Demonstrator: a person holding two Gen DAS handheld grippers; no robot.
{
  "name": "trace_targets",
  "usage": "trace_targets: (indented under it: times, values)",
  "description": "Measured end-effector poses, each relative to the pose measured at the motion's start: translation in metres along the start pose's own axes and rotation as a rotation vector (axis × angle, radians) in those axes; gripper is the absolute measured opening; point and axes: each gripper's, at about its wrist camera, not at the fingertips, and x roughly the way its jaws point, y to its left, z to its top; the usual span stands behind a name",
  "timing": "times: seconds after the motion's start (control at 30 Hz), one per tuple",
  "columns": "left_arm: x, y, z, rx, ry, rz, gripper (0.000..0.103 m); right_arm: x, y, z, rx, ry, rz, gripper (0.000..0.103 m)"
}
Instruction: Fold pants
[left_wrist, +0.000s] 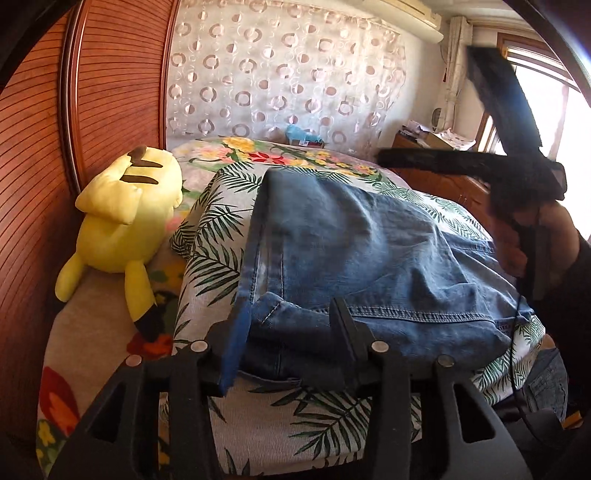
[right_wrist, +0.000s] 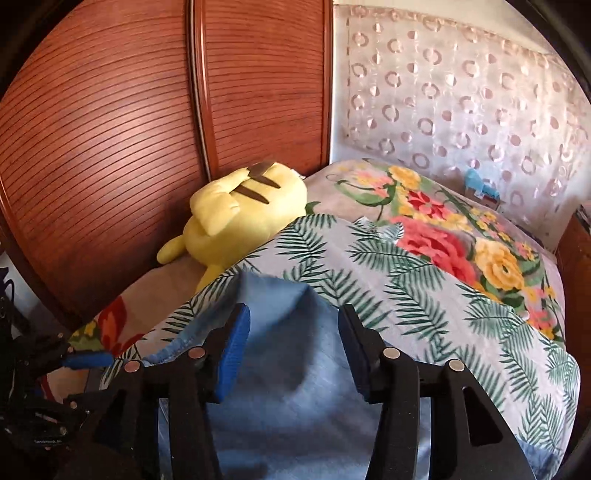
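Blue denim pants (left_wrist: 362, 251) lie folded on a leaf-print cover (left_wrist: 214, 229) on the bed. My left gripper (left_wrist: 288, 314) is open at the near edge of the pants, its fingers on either side of the denim hem. My right gripper (left_wrist: 476, 110) is raised at the right of the left wrist view, fingers spread wide. In the right wrist view the right gripper (right_wrist: 291, 332) is open just above the pale denim (right_wrist: 295, 387), holding nothing. The left gripper's blue pad (right_wrist: 86, 359) shows at the lower left there.
A yellow plush toy (left_wrist: 125, 221) lies on the left side of the bed against a wooden slatted wardrobe (left_wrist: 37, 147). A floral blanket (right_wrist: 461, 251) covers the far bed. A patterned curtain (left_wrist: 280, 74) hangs behind. A wooden cabinet (left_wrist: 443, 181) stands at the right.
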Motion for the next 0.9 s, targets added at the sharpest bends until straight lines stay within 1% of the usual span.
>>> trace_targets:
  times: [0.07, 0.2, 0.33, 0.5, 0.63, 0.7, 0.8, 0.87, 0.9]
  values:
    - [0.000, -0.002, 0.003, 0.001, -0.019, 0.013, 0.045, -0.015, -0.005, -0.017, -0.001, -0.011, -0.016, 0.052]
    - [0.006, -0.005, 0.012, 0.019, -0.035, 0.000, 0.045, -0.037, -0.010, -0.060, 0.005, -0.009, -0.075, 0.052]
    - [0.024, -0.006, 0.016, 0.032, -0.001, 0.015, 0.044, -0.051, -0.024, -0.105, 0.047, 0.026, -0.127, 0.052]
    - [0.047, -0.001, 0.005, 0.009, 0.087, 0.052, 0.044, -0.061, -0.041, -0.146, 0.126, 0.051, -0.138, 0.052]
    - [0.053, 0.001, -0.007, -0.004, 0.119, 0.060, 0.044, -0.070, -0.047, -0.161, 0.179, 0.066, -0.163, 0.052]
    - [0.052, 0.001, -0.011, -0.005, 0.118, 0.064, 0.044, -0.070, -0.050, -0.162, 0.198, 0.085, -0.186, 0.052]
    - [0.049, -0.001, -0.012, 0.001, 0.109, 0.074, 0.044, -0.068, -0.050, -0.169, 0.195, 0.101, -0.216, 0.052]
    - [0.045, -0.004, -0.014, 0.019, 0.098, 0.074, 0.036, -0.066, -0.049, -0.175, 0.202, 0.118, -0.215, 0.052]
    - [0.044, -0.006, -0.014, 0.026, 0.093, 0.077, 0.025, -0.064, -0.049, -0.177, 0.206, 0.130, -0.213, 0.053]
